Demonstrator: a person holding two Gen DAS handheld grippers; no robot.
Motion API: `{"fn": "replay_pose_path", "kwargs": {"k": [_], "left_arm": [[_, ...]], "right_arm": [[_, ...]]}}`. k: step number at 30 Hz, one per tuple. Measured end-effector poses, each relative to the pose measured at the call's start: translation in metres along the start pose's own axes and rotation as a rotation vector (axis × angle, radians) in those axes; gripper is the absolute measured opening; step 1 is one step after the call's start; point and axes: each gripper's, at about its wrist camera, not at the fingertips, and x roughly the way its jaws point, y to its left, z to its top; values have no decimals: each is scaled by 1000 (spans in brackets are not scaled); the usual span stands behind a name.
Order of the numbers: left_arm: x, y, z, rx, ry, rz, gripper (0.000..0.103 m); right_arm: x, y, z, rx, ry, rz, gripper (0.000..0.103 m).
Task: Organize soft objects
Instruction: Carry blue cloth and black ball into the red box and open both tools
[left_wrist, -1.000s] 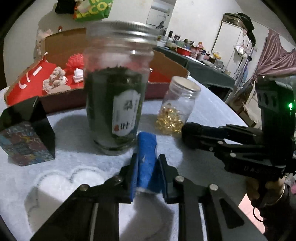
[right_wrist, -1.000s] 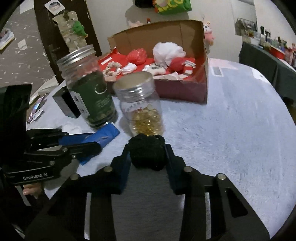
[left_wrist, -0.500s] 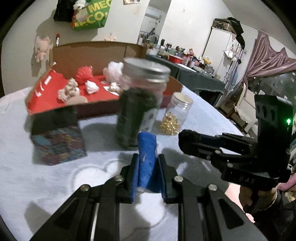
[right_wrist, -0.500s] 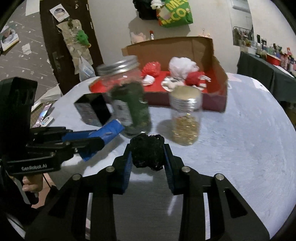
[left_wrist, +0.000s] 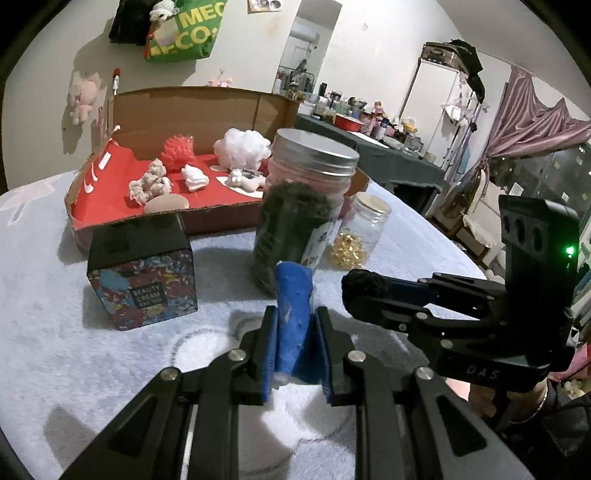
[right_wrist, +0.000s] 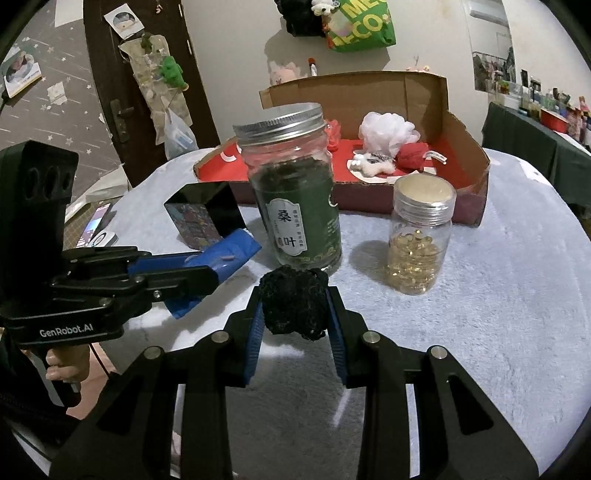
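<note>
My left gripper (left_wrist: 294, 314) is shut on a folded blue cloth (left_wrist: 293, 302) and holds it above the table; it also shows in the right wrist view (right_wrist: 221, 258). My right gripper (right_wrist: 294, 299) is shut on a black fuzzy ball (right_wrist: 293, 302), which shows at the tip of that gripper in the left wrist view (left_wrist: 364, 290). Beyond both stands a cardboard box with a red floor (left_wrist: 110, 173) holding a white pompom (left_wrist: 242, 146), a red ball (left_wrist: 179, 151) and other small soft things.
A tall jar of dark leaves (right_wrist: 295, 206), a small jar of gold capsules (right_wrist: 419, 240) and a black beauty cream box (left_wrist: 142, 273) stand between the grippers and the cardboard box. The table has a pale fuzzy cover (right_wrist: 498, 295). A phone (right_wrist: 94, 225) lies at the left edge.
Both grippers have risen and pulled back from the jars, each keeping its hold. The cardboard box and its contents show more fully now.
</note>
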Motion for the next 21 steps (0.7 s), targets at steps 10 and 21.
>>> {"fn": "replay_pose_path", "kwargs": {"k": [10, 21], "left_arm": [[-2, 9, -6, -22, 5, -8, 21], [-35, 65, -23, -117, 1, 109, 21]], "right_arm": [[1, -12, -4, 15, 19, -11, 31], [-10, -61, -14, 81, 39, -98, 31]]}}
